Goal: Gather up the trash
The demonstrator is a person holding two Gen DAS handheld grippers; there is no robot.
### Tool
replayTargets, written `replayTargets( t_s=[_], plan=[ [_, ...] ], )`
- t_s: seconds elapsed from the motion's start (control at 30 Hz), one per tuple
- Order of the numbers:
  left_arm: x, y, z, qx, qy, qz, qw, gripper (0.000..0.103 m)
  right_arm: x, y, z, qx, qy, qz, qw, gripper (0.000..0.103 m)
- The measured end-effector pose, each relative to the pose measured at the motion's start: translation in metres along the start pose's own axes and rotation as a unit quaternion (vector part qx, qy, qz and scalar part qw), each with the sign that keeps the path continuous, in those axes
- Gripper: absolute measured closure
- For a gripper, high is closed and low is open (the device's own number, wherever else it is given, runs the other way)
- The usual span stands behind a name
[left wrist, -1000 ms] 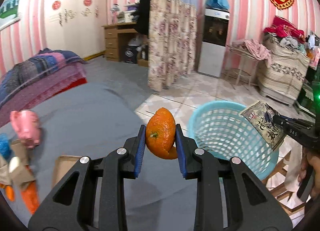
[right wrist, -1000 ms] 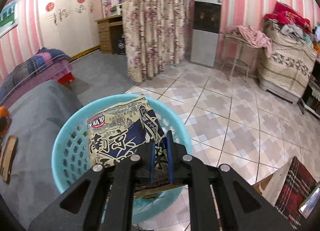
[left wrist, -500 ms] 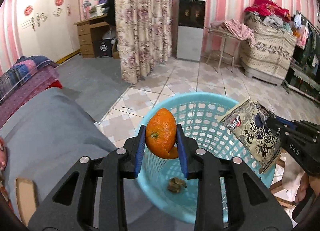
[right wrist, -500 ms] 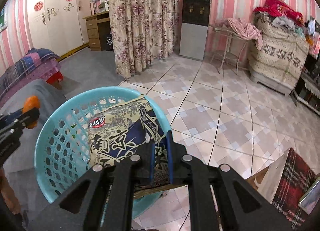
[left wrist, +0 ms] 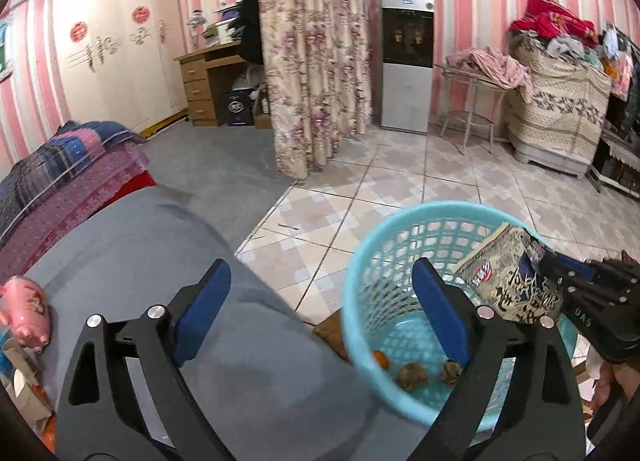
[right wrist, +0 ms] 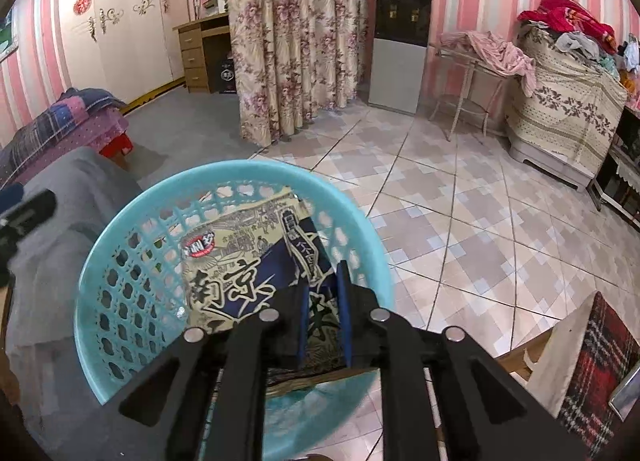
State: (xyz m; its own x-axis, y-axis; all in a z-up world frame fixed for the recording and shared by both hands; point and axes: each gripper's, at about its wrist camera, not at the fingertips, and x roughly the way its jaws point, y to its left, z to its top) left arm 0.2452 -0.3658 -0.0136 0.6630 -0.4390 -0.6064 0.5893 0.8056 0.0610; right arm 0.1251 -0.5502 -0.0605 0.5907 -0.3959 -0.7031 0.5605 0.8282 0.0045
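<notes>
Basket point(left wrist: 362, 261): light blue plastic, round, lattice walls, upright on the tiled floor just beside the grey bed's edge; open top.
Orange peel point(left wrist: 381, 359): small orange piece lying on the basket's bottom, near its left wall.
Brown scraps point(left wrist: 412, 375): two crumpled lumps on the basket's bottom, right of the peel.
Snack bag point(right wrist: 248, 261): flat printed wrapper, beige and dark blue with large characters, tilted over the basket's right rim, pinched at its near end.

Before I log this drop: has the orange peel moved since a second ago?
Yes. It left the left tongs, whose jaws have just been opening, and lies on the blue basket floor as orange peel.
</notes>
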Motion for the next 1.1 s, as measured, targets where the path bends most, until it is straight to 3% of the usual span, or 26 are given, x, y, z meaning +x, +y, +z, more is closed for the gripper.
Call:
replayTargets(
  t_s=[0.07,0.13,0.2,0.3,0.33,0.4,0.87,1.1],
  plan=[
    [-0.002,0.01,0.0,-0.012,0.003,0.003,0.9999,0.014,0.005,0.005,0.0,0.0,0.007,0.014,1.0,0.08],
    [-0.006,0.019,-0.001,-0.02,0.003,0.008,0.9998,0.014,0.006,0.01,-0.002,-0.001,0.012,0.017,1.0,0.058],
    [-0.011,0.025,-0.002,-0.024,-0.001,0.014,0.9996,0.013,0.007,0.017,-0.003,-0.008,0.011,0.019,1.0,0.047],
    [-0.018,0.035,-0.004,-0.035,-0.004,0.02,0.9992,0.012,0.004,0.022,-0.004,-0.011,0.007,0.027,1.0,0.041],
    [-0.02,0.037,-0.006,-0.038,-0.005,0.022,0.999,0.011,0.003,0.022,-0.003,-0.009,0.005,0.029,1.0,0.03],
    [-0.025,0.044,-0.009,-0.042,-0.007,0.028,0.9987,0.011,-0.002,0.023,-0.003,-0.003,-0.006,0.036,0.999,0.02],
    [-0.075,0.111,-0.033,-0.086,-0.02,0.085,0.9924,0.007,-0.039,0.055,0.006,-0.022,-0.058,0.063,0.996,0.011],
    [-0.118,0.175,-0.074,-0.133,-0.008,0.141,0.9809,0.006,-0.051,0.085,0.0,-0.047,-0.07,0.091,0.992,0.01]
  ],
)
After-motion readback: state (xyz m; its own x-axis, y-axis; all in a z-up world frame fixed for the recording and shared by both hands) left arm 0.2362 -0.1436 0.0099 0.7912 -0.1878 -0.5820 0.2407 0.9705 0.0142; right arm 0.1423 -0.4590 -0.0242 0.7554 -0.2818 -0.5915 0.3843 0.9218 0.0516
